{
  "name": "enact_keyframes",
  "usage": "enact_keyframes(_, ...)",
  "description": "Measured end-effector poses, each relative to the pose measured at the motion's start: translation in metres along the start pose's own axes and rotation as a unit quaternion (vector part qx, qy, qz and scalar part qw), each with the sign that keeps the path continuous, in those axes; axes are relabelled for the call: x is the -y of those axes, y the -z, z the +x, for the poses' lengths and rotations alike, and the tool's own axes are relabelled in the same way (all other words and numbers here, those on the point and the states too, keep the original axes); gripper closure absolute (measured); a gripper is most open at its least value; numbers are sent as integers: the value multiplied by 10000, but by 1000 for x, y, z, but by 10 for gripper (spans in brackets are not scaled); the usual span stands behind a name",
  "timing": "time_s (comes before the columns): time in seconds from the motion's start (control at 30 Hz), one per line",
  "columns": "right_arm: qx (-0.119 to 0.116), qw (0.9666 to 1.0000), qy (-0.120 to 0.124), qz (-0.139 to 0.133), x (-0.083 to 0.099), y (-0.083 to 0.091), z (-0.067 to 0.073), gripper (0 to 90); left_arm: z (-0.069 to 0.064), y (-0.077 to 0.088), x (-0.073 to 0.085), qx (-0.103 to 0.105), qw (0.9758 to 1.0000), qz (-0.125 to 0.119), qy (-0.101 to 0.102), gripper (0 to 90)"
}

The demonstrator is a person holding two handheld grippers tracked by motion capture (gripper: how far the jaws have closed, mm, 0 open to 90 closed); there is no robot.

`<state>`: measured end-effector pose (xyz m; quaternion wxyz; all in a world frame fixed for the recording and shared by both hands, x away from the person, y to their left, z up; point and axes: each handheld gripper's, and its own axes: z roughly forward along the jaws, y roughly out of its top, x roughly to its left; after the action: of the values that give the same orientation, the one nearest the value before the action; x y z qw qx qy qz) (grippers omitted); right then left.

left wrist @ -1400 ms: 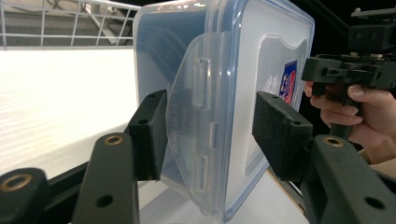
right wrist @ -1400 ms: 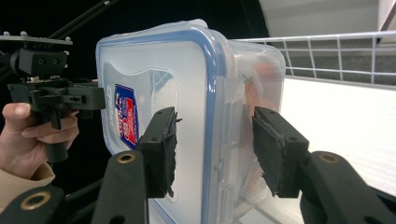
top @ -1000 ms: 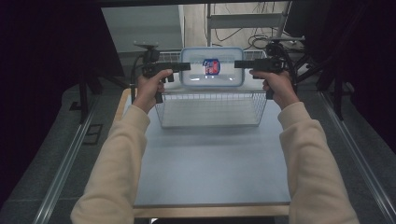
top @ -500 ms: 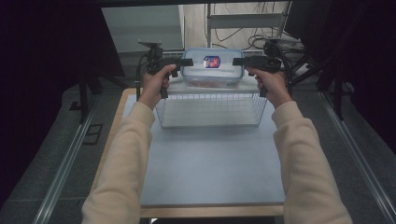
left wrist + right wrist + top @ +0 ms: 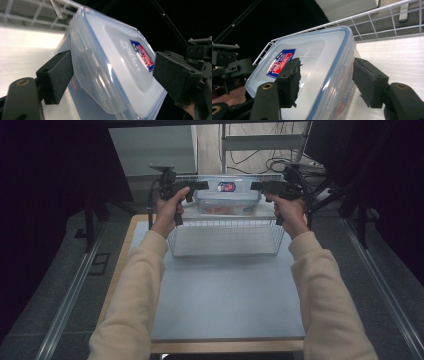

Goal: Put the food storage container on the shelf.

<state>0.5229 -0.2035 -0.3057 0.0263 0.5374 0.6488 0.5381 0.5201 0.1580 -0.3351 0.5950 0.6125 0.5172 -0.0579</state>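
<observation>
Two grippers flank a clear plastic food container with a blue-rimmed snap lid, and I have one at each of its short ends, over the far edge of the surface. My left gripper reaches in from the left; in the left gripper view its jaws have just been opening and now stand released, one pad close beside the container's side wall, the other well off the lid, with the container between them but not pressed. My right gripper comes in from the right; its jaws have also just been opening, and in the right gripper view the container's lid edge sits between the pads with a gap on the outer side, so I read it as released too, though the inner pad lies over the lid and I cannot tell whether it still touches. The container sits at the far rim of a white wire basket, which stands on the far half of the surface; something reddish shows through the container's wall. The lid carries a red and blue label near its middle.
</observation>
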Motion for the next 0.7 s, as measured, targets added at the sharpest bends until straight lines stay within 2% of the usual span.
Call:
enact_keyframes(0.1,-44,9998,118,-131,0,6,0,381,-4,7,-1,-6,9999,-106,-99,160)
enact_keyframes(0.2,-98,9994,300,-163,1,14,-1,373,-11,14,1,-246,9990,-115,-351,169)
enact_keyframes(0.4,-211,9971,718,-124,7,34,1,337,-24,34,12,-453,9961,-214,-725,202)
enact_keyframes(0.47,-221,9958,881,-73,11,42,1,324,-26,39,17,-407,9961,-206,-752,209)
enact_keyframes(0.57,-266,9944,1020,-48,19,51,0,320,-30,46,27,-292,9958,-70,-868,204)
enact_keyframes(0.6,-287,9939,1061,-35,21,53,0,320,-33,48,32,-299,9949,9,-964,202)
enact_keyframes(0.7,-328,9912,1285,3,37,61,0,330,-39,55,46,-273,9927,29,-1174,202)
